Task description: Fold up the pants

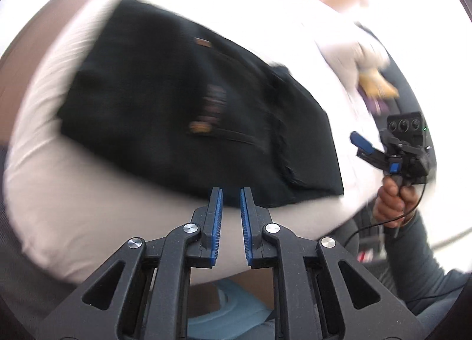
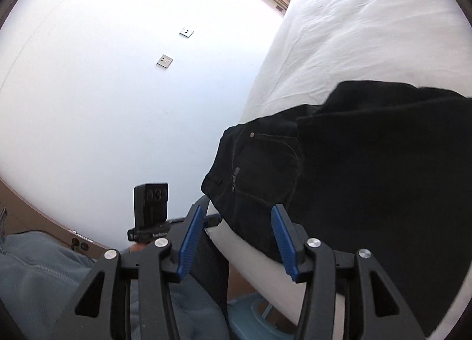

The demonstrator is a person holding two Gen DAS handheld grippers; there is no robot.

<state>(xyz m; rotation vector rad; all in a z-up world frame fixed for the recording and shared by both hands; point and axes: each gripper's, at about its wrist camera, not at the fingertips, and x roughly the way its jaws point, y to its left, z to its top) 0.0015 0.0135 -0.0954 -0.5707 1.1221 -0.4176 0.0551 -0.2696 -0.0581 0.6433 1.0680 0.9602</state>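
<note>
One pair of black folded denim pants is lying on one white padded bed. Two black grippers with blue ribbed pads are showing. The left gripper is sitting with its jaws together and empty, the pants just beyond at twelve o'clock, blurred. The right gripper is standing with its jaws apart, gripping nothing; the pants' edge is lying between them and stretching toward two o'clock, cut off at the picture's rim.
</note>
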